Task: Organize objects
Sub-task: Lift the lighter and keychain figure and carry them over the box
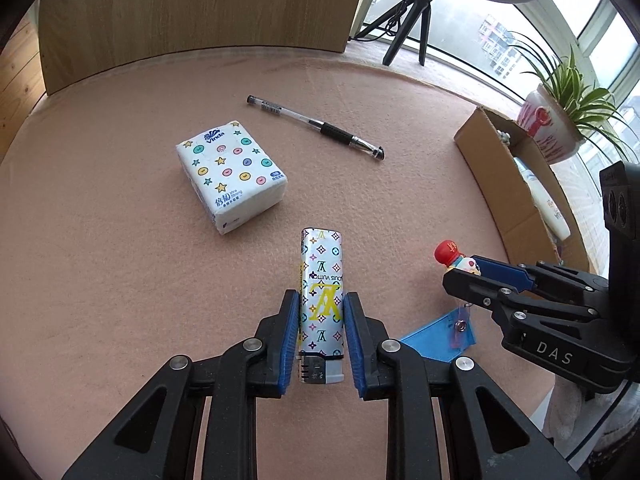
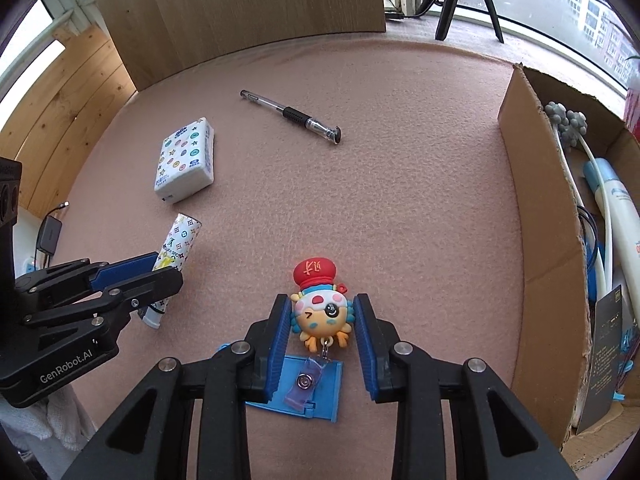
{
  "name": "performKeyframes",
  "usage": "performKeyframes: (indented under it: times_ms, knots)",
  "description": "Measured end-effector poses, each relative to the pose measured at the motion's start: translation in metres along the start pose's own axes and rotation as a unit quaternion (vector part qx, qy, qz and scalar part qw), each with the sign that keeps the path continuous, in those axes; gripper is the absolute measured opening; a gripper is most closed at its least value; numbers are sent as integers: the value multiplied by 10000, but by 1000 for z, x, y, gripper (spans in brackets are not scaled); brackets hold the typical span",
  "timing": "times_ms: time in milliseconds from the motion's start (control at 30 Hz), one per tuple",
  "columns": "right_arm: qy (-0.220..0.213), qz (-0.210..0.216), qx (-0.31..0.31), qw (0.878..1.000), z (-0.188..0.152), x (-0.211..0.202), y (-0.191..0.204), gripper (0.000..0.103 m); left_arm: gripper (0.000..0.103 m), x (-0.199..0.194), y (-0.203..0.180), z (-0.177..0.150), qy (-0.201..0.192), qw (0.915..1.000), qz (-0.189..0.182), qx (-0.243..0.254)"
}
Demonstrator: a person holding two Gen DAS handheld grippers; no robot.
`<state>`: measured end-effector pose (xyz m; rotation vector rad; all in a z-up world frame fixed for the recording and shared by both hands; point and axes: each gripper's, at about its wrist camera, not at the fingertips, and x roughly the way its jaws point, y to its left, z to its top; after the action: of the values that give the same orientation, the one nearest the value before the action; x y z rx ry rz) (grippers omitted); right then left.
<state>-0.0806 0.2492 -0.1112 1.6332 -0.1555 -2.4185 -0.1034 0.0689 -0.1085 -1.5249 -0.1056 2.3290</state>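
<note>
Lighter [image 1: 321, 300], patterned silver-white case, is clamped between the blue pads of the left claw [image 1: 321, 320]; its striker end points back toward the camera and its far end sticks out ahead over the table [image 1: 100, 260]. In the right wrist view the lighter sits tilted, its lower end just above or on the felt; which one cannot be told. Right claw [image 2: 322, 320] points steeply down, its pads set to either side of a cartoon figure charm [image 2: 321, 312] with a red hat; the pads look to touch the charm's sides, though a firm grip cannot be confirmed. The charm hangs by a clip and clear strap on a blue badge holder [image 2: 320, 396] that lies flat on the table under the claw. Both claws are side by side, the right one's fingers reaching in from the right edge of the left wrist view. Further out on the table: a tissue pack [image 1: 230, 176] printed with stars and buttons, and beyond it a clear gel pen [image 1: 316, 126] with black grip, lying diagonally. Table surface is covered in pinkish felt. An open cardboard box [image 2: 536, 216] stands at the right edge, holding a white tube and other items. A wooden panel [image 1: 192, 12] stands at the back; tripod legs [image 1: 408, 20], a potted plant [image 1: 560, 120] and windows lie beyond.
</note>
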Motion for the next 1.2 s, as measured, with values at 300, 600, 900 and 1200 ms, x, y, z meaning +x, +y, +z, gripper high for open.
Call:
performKeyframes:
  times_ms: [300,600,900,1200]
  knots:
    - [-510,254,406,9976,3,-48,-20,29,24,-38,-39,13,-436,9985,-118,308]
    - [-852,357,745,9929,-7,-86,-49,29,24,-49,-83,22,-566,9960,-418,548]
    - [-1194,127,1119,9864,-23,-127,-97,29,24,-35,-140,33,-525,9917,-776,878]
    - [-1389,-254,1480,9788,-38,-152,-149,29,24,-13,-203,44,-411,9860,-1097,1184]
